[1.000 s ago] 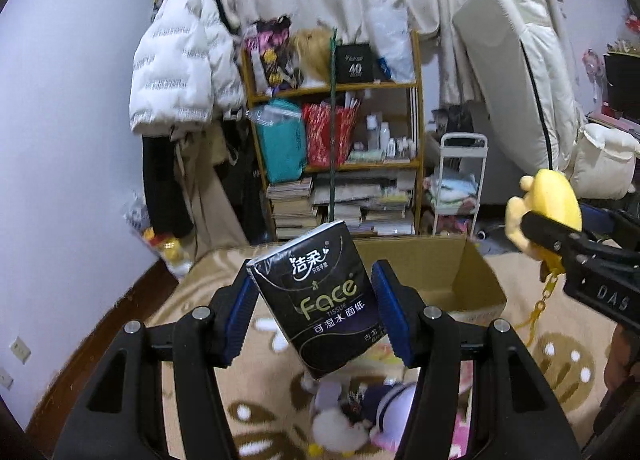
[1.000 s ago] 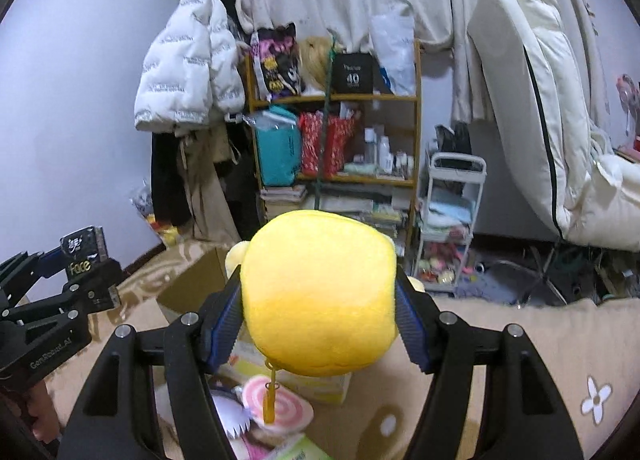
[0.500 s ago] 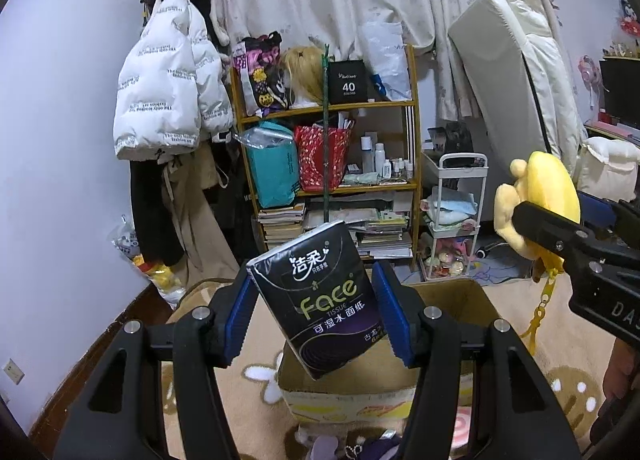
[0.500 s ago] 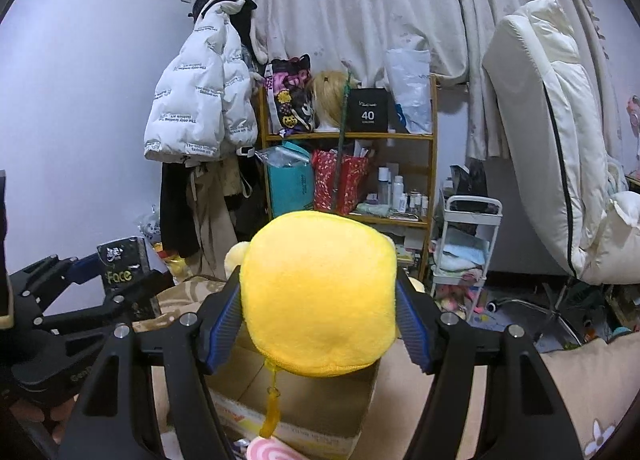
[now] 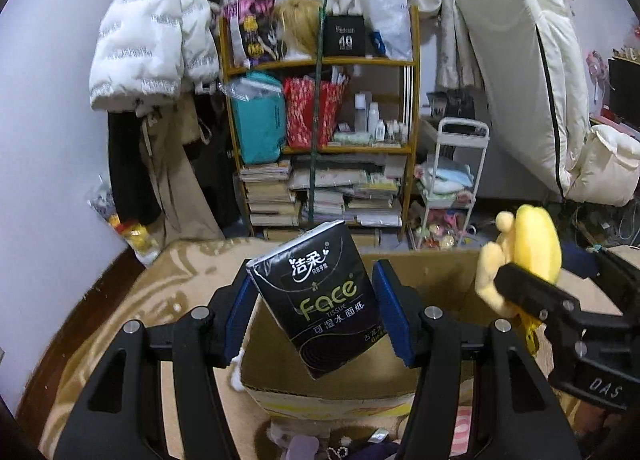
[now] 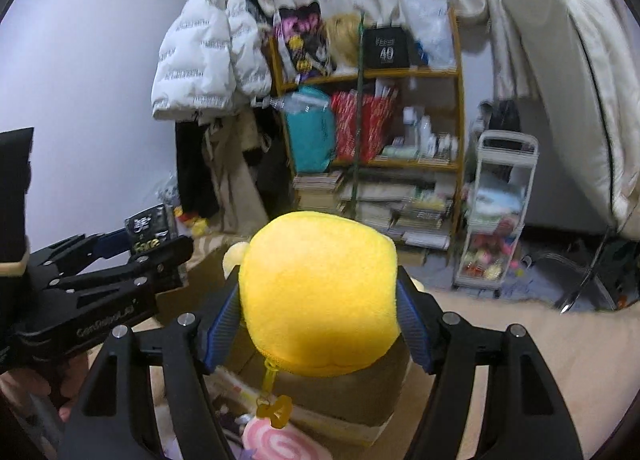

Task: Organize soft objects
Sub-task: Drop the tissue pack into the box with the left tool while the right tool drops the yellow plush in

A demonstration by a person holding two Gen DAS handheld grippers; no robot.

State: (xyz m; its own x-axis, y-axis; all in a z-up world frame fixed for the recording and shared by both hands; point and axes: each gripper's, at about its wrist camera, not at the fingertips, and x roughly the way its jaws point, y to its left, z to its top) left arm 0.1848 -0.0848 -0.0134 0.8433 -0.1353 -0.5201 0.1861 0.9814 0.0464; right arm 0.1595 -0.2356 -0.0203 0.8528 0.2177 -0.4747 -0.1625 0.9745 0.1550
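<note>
Left gripper [image 5: 316,314] fingers clamp a glossy black tissue pack [image 5: 320,300]; right gripper [image 6: 320,320] fingers, just easing wider, hug a fuzzy round yellow plush [image 6: 320,292].

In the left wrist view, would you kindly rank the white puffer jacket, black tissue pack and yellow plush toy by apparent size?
1. white puffer jacket
2. black tissue pack, though nearness to the camera inflates it
3. yellow plush toy, partly hidden by the right tongs

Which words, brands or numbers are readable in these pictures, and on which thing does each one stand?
"洁柔", "Face", "TISSUE", "可湿水面纸": black tissue pack in the left gripper.
"40": black box on the top shelf; the smaller print above it is blurred.
"DAS": body of the right gripper, only partly in view.
Raised lettering on the left gripper's body: too blurred to read.
Jacket print: too small.
</note>
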